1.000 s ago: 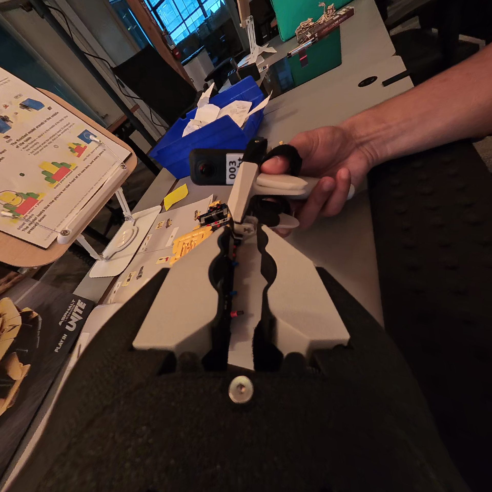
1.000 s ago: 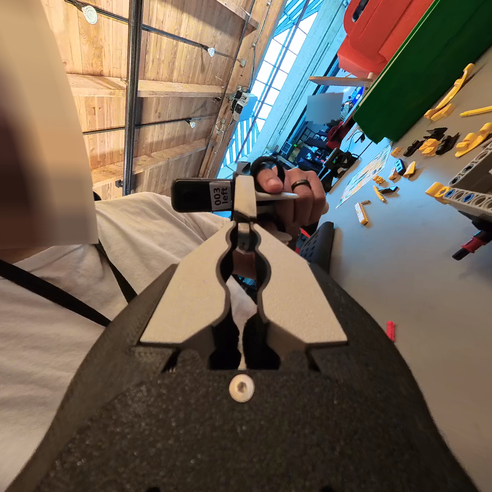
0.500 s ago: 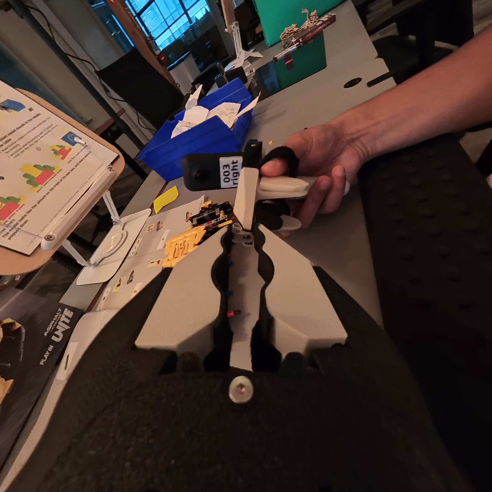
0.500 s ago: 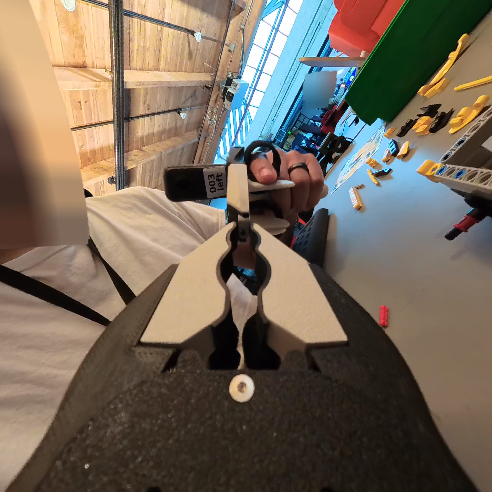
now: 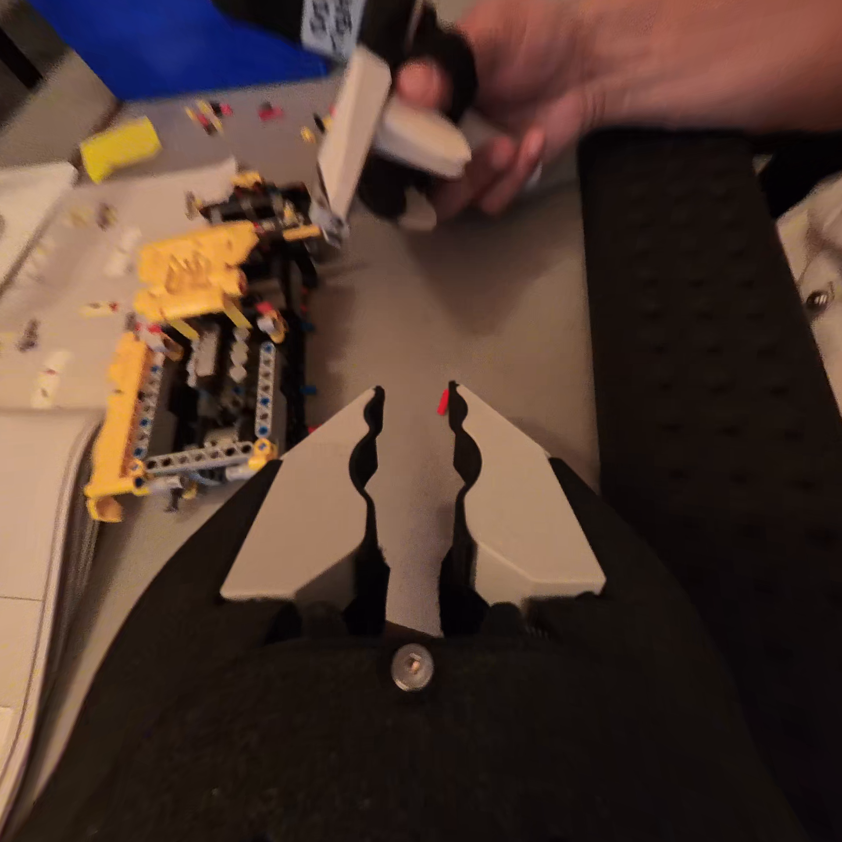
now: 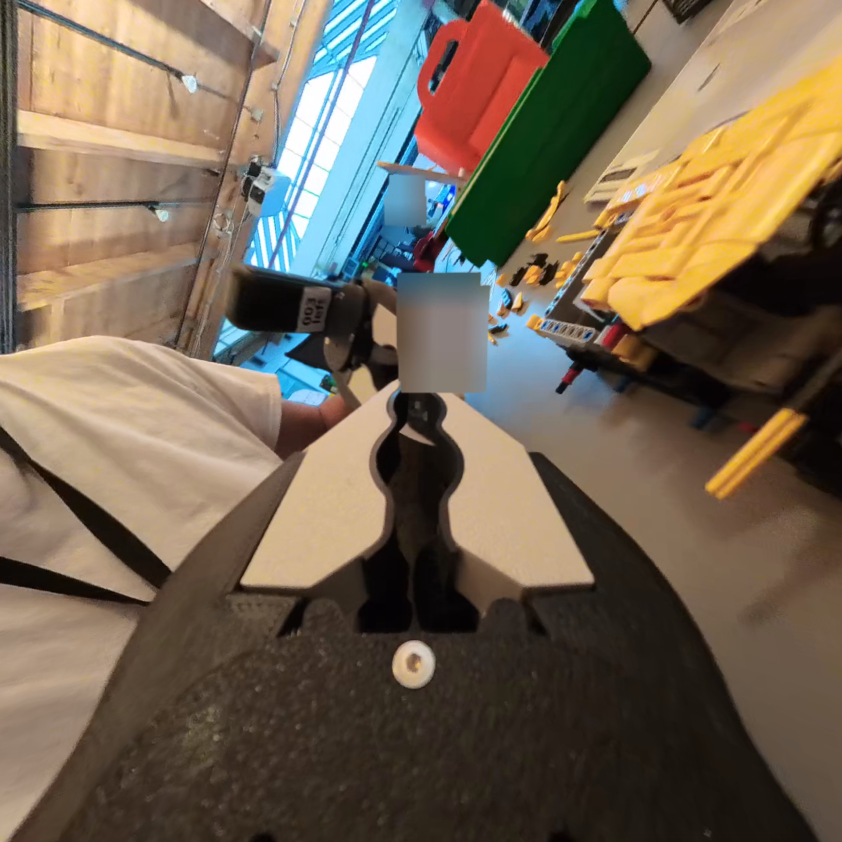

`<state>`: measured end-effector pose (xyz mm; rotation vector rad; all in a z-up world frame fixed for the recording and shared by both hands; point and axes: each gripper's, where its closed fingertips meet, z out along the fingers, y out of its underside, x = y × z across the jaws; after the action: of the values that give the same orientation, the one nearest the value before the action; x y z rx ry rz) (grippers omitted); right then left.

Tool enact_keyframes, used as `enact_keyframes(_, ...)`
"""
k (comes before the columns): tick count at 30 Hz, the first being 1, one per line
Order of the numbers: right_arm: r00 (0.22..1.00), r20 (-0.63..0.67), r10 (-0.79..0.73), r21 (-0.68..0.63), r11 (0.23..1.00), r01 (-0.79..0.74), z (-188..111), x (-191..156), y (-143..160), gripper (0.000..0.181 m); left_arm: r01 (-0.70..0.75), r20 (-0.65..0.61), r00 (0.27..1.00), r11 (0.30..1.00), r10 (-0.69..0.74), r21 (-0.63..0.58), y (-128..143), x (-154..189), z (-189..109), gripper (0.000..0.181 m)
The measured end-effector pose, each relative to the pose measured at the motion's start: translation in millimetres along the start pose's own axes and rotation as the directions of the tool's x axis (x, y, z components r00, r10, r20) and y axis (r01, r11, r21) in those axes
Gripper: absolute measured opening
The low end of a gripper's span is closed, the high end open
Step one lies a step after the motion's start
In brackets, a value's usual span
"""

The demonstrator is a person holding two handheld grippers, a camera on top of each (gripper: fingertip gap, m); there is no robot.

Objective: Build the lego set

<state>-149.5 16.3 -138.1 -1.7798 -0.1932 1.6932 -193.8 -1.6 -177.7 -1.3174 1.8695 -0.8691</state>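
Observation:
The half-built yellow and black lego model lies on the grey table, left of my left gripper. The left gripper is open and empty, tilted down over the table. A tiny red pin lies on the table by its right fingertip. My right gripper is shut on a small grey lego piece. In the left wrist view the right gripper is held in a hand, with its tip at the far end of the model. The model also shows in the right wrist view, blurred.
A blue bin stands at the back, with a yellow piece and small loose parts in front of it. A black foam mat lies on the right and white sheets on the left. A green box and a red case stand beyond loose yellow parts. Tip to tip, the grippers are about 7 centimeters apart.
The two gripper tips met at the small grey piece before. My left gripper has opened, drawn back and tilted down. The right gripper has carried the piece to the model's far end.

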Motion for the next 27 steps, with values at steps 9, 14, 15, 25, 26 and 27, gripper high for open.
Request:
enact_keyframes(9, 1.000, -0.009, -0.015, -0.030, 0.999, 0.015, 5.8, -1.5, 10.9, 0.006, -0.026, -0.106, 0.994, 0.986, 0.008, -0.166, 32.6, 11.5, 36.0, 0.016)
enact_keyframes(14, 0.999, -0.018, -0.029, -0.013, 1.000, 0.029, 3.0, -2.3, 7.9, 0.006, 0.004, -0.083, 0.996, 0.990, -0.016, -0.142, 29.2, 12.9, 49.0, 0.004)
enact_keyframes(15, 0.999, -0.018, -0.033, -0.010, 0.999, 0.033, 2.8, -2.7, 7.1, 0.006, 0.002, -0.075, 0.997, 0.990, -0.012, -0.138, 28.1, 14.0, 50.5, 0.004)
enact_keyframes(25, 0.996, -0.040, -0.081, 0.056, 0.995, 0.083, -0.1, -4.8, -4.5, 0.006, 0.180, 0.176, 0.958, 0.952, -0.227, 0.247, -20.0, -10.8, 4.9, 0.003)
enact_keyframes(26, 0.995, -0.036, -0.096, 0.049, 0.994, 0.098, 1.8, -6.5, -3.4, 0.006, 0.269, 0.146, 0.933, 0.907, -0.329, 0.325, -25.4, -12.7, -2.3, 0.003)
enact_keyframes(27, 0.992, -0.034, -0.118, 0.031, 0.992, 0.119, 4.2, -7.5, -1.2, 0.006, 0.355, 0.094, 0.902, 0.846, -0.422, 0.397, -29.9, -14.1, -8.9, 0.003)
